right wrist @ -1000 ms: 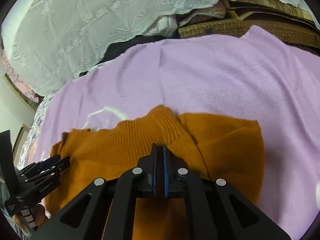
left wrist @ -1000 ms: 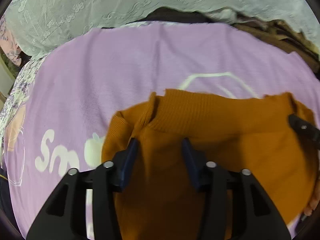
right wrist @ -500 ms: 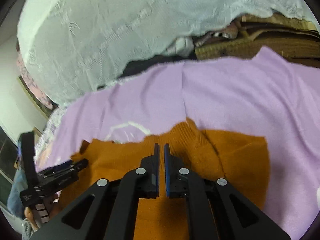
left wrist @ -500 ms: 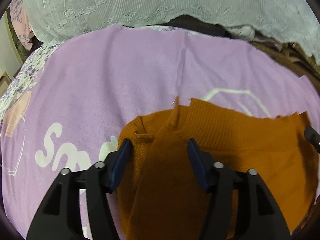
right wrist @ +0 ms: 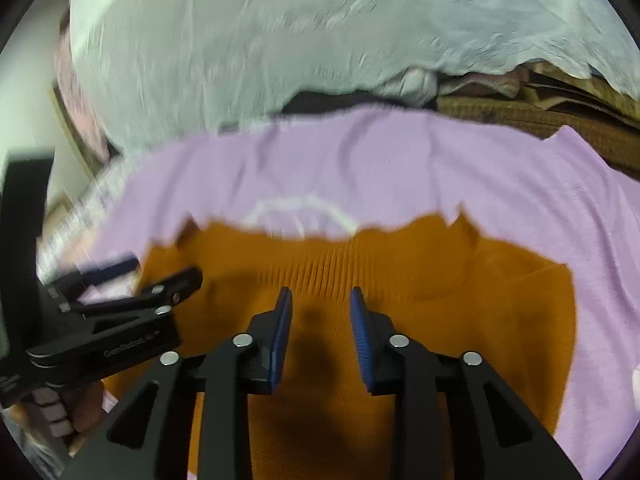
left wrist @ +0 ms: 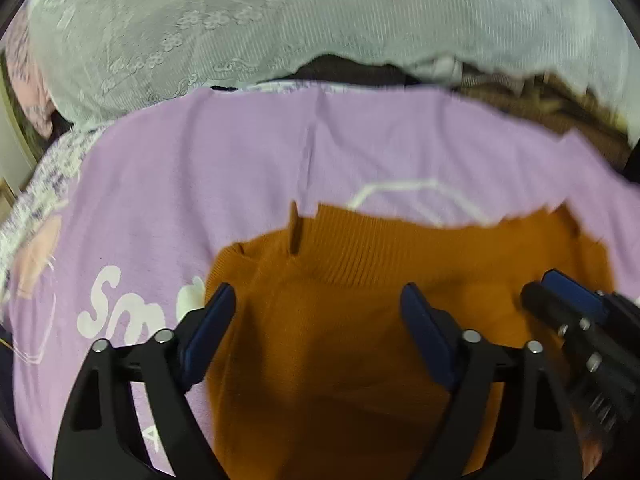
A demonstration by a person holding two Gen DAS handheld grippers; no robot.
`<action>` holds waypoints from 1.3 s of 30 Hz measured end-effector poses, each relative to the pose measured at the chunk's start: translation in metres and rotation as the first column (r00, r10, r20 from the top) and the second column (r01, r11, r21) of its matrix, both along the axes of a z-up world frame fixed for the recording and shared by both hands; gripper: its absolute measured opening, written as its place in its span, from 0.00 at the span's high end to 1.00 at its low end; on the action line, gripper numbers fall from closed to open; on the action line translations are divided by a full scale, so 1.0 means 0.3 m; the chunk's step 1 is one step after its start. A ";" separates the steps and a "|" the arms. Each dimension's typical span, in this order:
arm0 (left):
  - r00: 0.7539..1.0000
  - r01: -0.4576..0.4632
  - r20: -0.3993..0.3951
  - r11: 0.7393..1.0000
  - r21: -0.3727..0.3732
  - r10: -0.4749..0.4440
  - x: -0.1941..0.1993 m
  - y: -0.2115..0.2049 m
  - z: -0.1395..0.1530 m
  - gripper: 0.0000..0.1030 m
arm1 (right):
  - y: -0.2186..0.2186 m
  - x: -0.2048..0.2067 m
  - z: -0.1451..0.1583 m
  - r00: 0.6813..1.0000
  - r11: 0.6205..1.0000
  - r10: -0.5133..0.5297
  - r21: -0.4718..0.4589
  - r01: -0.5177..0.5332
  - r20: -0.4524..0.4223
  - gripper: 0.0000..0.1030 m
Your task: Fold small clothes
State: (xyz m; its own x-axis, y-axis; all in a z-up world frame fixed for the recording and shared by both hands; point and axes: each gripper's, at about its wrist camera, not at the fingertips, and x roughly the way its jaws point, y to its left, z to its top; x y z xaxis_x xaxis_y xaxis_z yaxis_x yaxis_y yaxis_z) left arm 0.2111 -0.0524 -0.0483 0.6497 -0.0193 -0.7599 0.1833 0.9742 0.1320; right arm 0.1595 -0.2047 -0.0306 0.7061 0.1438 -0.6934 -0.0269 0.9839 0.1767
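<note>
A: How is the left gripper (left wrist: 318, 312) set?

B: Its jaws are spread wide above the orange knitted garment (left wrist: 360, 340); nothing is clamped between them.

A: And the right gripper (right wrist: 320, 312)?

B: A moderate gap is seen between its blue pads (right wrist: 362, 336), which are poised over the ribbed band; no fabric is pinched.

A: Where is the garment located?

B: It is laid on a lilac printed cloth (right wrist: 400, 168), before a white lace cover (left wrist: 320, 20).
</note>
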 end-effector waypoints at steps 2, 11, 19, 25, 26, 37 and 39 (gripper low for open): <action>1.000 -0.011 -0.025 0.999 0.042 0.012 0.020 -0.016 -0.054 0.13 | 0.006 0.016 -0.053 0.999 1.000 -0.001 -0.006 0.001 -0.040 0.69; 0.999 -0.030 -0.016 0.999 -0.041 0.029 -0.044 0.056 0.003 0.13 | -0.013 -0.096 0.021 1.000 0.999 -0.012 0.046 0.011 0.026 0.69; 1.000 0.004 -0.023 0.998 0.064 -0.002 -0.200 0.042 -0.059 0.08 | 0.007 -0.225 -0.034 1.000 1.000 -0.018 -0.020 0.017 -0.016 0.63; 0.999 -0.026 -0.019 0.998 0.059 0.028 -0.200 0.056 -0.073 0.04 | 0.009 -0.233 -0.037 1.000 0.999 -0.023 -0.034 0.022 -0.007 0.62; 0.999 -0.030 -0.023 0.998 0.046 0.031 -0.201 0.062 -0.069 0.04 | 0.009 -0.243 -0.034 1.000 0.999 -0.030 -0.036 0.029 -0.003 0.62; 0.997 -0.063 -0.046 0.998 -0.011 0.063 -0.230 0.111 -0.057 0.04 | -0.089 -0.307 -0.035 0.990 0.990 -0.140 0.008 0.141 -0.021 0.60; 0.997 -0.062 -0.056 0.998 -0.011 0.062 -0.222 0.110 -0.067 0.04 | -0.089 -0.301 -0.052 0.990 0.991 -0.134 0.006 0.135 -0.036 0.59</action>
